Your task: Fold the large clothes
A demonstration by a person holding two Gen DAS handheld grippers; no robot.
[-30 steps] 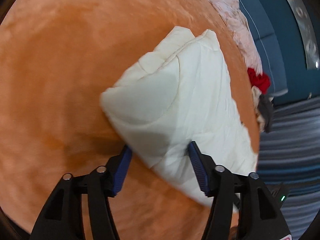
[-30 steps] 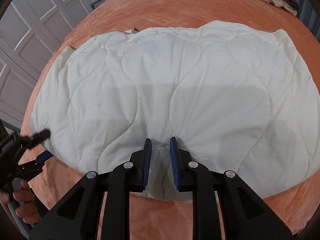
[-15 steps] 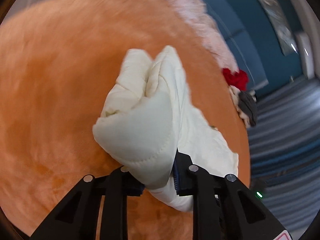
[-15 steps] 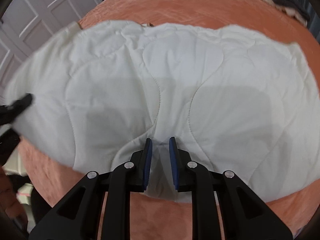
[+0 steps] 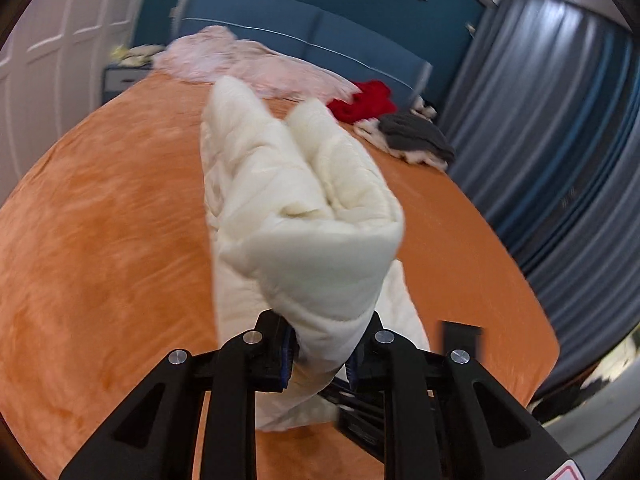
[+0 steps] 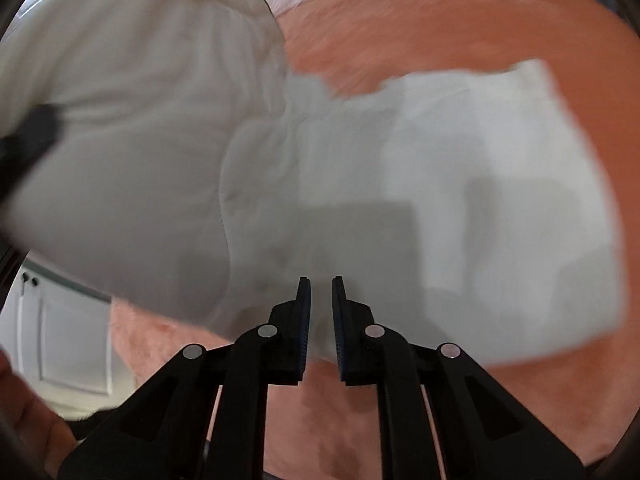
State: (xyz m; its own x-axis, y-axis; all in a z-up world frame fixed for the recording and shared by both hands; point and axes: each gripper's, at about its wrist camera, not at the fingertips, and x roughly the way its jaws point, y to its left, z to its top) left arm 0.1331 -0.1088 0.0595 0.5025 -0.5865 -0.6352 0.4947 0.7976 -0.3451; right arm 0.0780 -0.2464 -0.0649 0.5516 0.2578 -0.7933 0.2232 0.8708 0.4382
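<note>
A cream quilted garment lies on the orange bed cover. My left gripper is shut on a thick bunched end of it and holds that end raised above the bed. In the right wrist view the garment is blurred; its left part is lifted and its right part lies flat. My right gripper is shut on the garment's near edge, low over the bed cover. The left gripper shows as a dark blur at the left edge.
A pink garment, a red garment and a grey and white pile lie at the head of the bed, before a blue headboard. Grey curtains hang on the right. White cabinet doors stand on the left.
My left gripper closed on the garment's end and lifted it up and over the bed. The right gripper stayed shut on the near edge and moved with the cloth.
</note>
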